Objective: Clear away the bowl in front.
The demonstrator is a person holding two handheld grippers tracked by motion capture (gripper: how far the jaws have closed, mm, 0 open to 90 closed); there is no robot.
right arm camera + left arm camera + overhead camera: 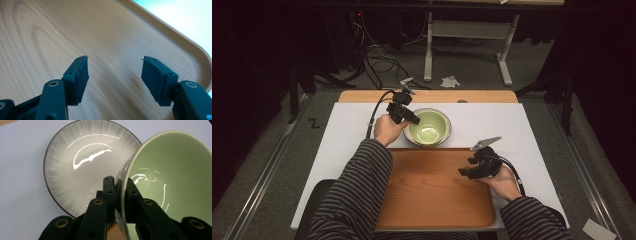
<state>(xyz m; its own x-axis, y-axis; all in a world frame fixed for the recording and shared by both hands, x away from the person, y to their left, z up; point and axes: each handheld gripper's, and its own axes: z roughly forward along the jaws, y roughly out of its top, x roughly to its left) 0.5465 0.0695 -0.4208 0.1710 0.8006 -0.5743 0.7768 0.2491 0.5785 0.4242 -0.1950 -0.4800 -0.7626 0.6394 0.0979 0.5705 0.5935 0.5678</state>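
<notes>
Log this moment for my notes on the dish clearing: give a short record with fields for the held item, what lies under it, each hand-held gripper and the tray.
held item: green bowl, pinched at its rim, tilted
under it: grey plate with dark edge, on the white table cover
left hand-held gripper: shut on the bowl's rim, one jaw inside, one outside
right hand-held gripper: open, nothing between the jaws, over the tray
tray: wooden, nothing on it
</notes>
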